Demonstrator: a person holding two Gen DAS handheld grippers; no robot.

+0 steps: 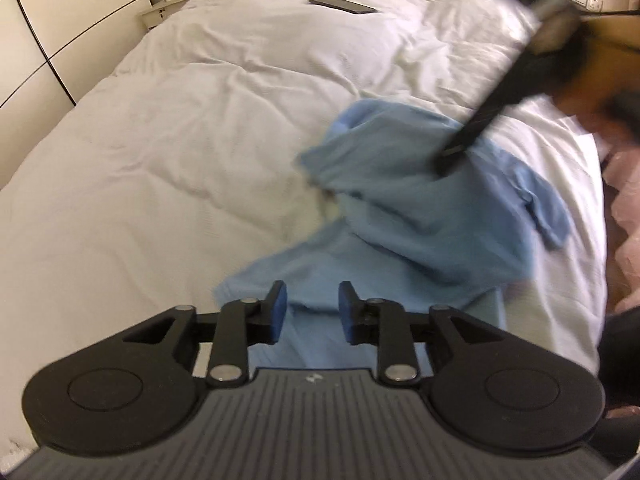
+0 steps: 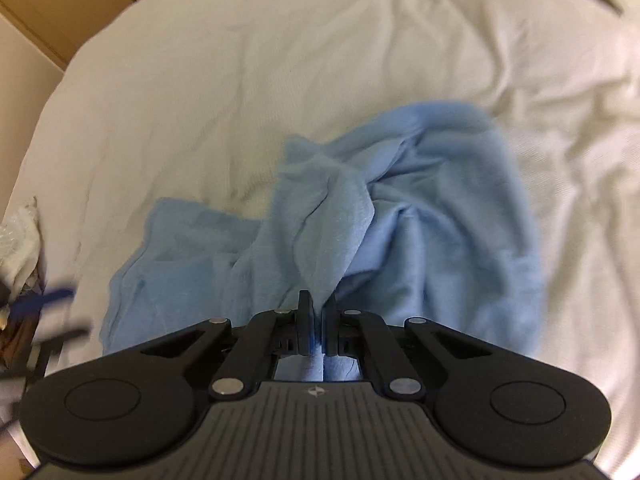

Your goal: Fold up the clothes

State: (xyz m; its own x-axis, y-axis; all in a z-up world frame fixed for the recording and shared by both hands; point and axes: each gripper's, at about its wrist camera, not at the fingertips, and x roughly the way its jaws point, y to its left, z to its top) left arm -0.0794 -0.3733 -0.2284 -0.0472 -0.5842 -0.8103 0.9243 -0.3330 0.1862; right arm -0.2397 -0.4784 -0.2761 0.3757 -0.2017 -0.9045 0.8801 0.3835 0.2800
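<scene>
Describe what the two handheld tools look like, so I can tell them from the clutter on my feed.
Both match: the left tool and right tool have black linkage arms with silver pivot pins, two round black housings, and a grey ribbed body bearing a small pale logo. The finger pads are blue. No cables or sleeves show on either.

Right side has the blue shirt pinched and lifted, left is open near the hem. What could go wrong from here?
1. The right hand-held gripper pinches only a thin ridge of the light blue shirt, so the cloth may slip out.
2. The shirt is bunched; folding now could trap creases.
3. The left hand-held gripper is open over the hem and might also catch the white duvet.
</scene>
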